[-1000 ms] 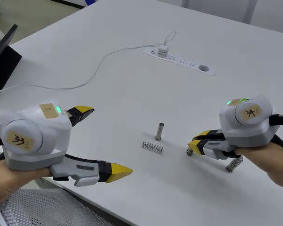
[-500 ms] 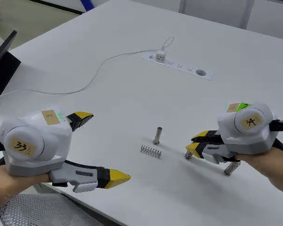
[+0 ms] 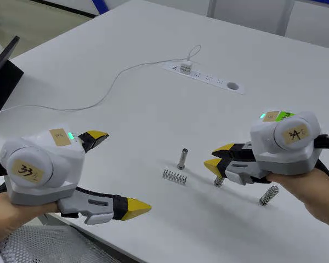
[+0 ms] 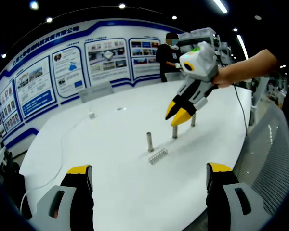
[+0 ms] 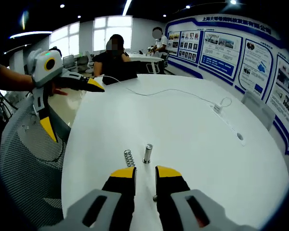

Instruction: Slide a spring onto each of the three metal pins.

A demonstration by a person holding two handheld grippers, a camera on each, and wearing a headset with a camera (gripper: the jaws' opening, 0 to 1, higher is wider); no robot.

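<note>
Metal spring (image 3: 175, 176) just ahead of right tool (image 3: 216, 158)

Matt white smooth table (image 3: 153, 120), shiny metal pin (image 3: 182, 159), bright wire spring (image 3: 174, 176), white plastic power strip (image 3: 204, 77)

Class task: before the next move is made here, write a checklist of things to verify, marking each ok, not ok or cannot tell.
1. The bare pin stands upright: ok.
2. The loose spring lies free beside it: ok.
3. The left gripper is open and empty: ok.
4. The right gripper is empty, jaws narrowly apart: ok.
5. Springs on all three pins: not ok; just the middle sprung pin and the rightmost sprung pin have one.
6. Those two springs fully seated: cannot tell.
</note>
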